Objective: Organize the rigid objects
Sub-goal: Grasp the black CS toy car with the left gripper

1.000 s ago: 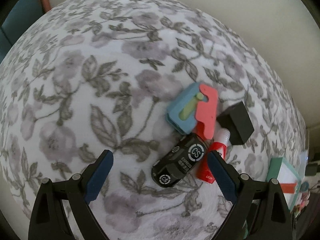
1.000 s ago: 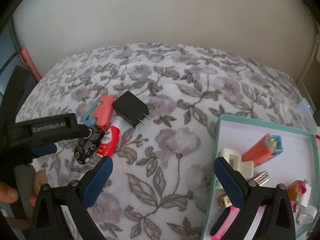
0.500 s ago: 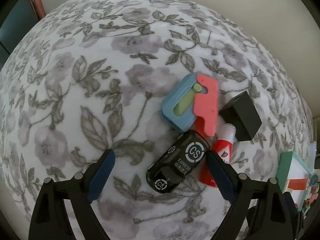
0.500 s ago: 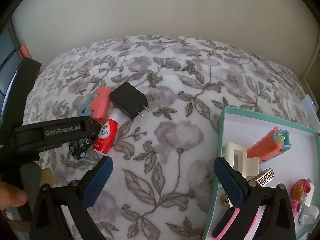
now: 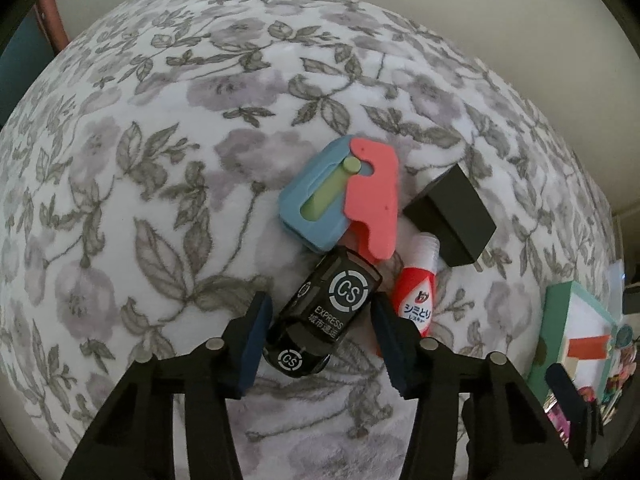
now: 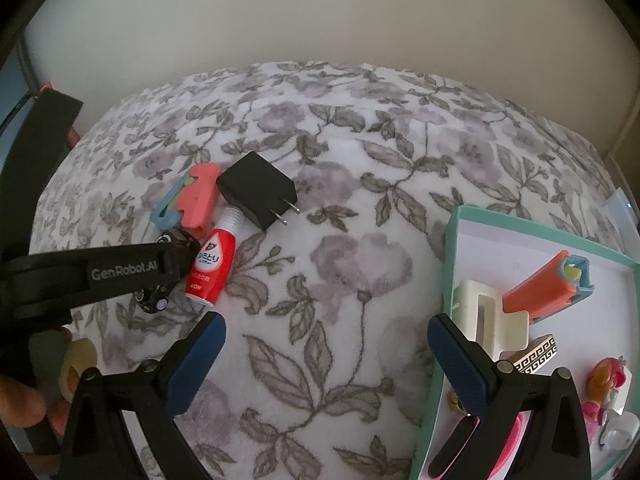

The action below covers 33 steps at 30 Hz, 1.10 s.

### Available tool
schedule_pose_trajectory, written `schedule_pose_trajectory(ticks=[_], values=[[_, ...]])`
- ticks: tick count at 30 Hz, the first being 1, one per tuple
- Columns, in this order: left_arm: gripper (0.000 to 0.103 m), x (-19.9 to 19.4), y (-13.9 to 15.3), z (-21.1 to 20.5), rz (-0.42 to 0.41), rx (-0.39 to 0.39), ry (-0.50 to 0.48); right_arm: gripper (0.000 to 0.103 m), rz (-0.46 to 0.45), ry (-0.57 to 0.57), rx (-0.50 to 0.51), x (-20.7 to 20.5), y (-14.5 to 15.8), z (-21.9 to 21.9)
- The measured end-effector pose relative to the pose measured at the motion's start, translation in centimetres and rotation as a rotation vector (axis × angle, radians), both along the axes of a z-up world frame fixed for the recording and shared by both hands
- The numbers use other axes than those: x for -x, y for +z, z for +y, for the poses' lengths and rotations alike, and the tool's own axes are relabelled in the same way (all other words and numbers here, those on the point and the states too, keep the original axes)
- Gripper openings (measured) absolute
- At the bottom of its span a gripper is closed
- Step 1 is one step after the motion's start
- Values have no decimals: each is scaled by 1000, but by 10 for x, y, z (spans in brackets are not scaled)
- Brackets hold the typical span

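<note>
A black toy car [image 5: 326, 312] marked "CS EXPRESS" lies on the floral cloth between the pads of my left gripper [image 5: 320, 340]; the jaws are narrowed around it, with small gaps still showing at each side. Beside it lie a red-and-white small bottle [image 5: 416, 296], a blue-and-coral clip [image 5: 344, 196] and a black plug adapter [image 5: 450, 216]. In the right wrist view my right gripper [image 6: 324, 356] is open and empty over bare cloth, left of the teal box [image 6: 452, 248]. The left gripper's body [image 6: 100, 276] hides most of the car there.
The teal box holds a coral-and-blue clip [image 6: 548, 284], a cream hair claw [image 6: 488, 316], a patterned block [image 6: 536, 356] and pink trinkets [image 6: 604, 384]. A wall runs behind the cloth-covered table [image 6: 360, 152]. The box also shows in the left wrist view [image 5: 576, 332].
My left gripper has moved down onto the toy car and its jaws have closed in from wide open to either side of it. The right gripper has barely moved.
</note>
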<state>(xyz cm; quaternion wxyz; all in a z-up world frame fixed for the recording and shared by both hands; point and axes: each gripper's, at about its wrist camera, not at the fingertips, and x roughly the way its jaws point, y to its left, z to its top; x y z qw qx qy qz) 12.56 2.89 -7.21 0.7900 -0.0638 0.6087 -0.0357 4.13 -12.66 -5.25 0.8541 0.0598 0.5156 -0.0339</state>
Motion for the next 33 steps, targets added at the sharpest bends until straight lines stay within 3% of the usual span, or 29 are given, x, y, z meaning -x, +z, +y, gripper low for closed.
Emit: schedule_pose_trajectory(ticks=[8, 16, 23, 26, 33], values=[[42, -2, 11, 5, -47, -26, 8, 102, 6, 11, -22, -12, -4, 7], [42, -4, -1, 26, 3, 86, 55, 102, 0, 49, -13, -23, -8, 22], [43, -3, -1, 44, 34, 133, 67, 98, -6, 91, -27, -34, -13, 37], [43, -4, -2, 46, 42, 156, 79, 89, -7, 102, -28, -38, -16, 42], [43, -2, 0, 49, 53, 170, 82, 80, -12, 125, -55, -43, -22, 50]])
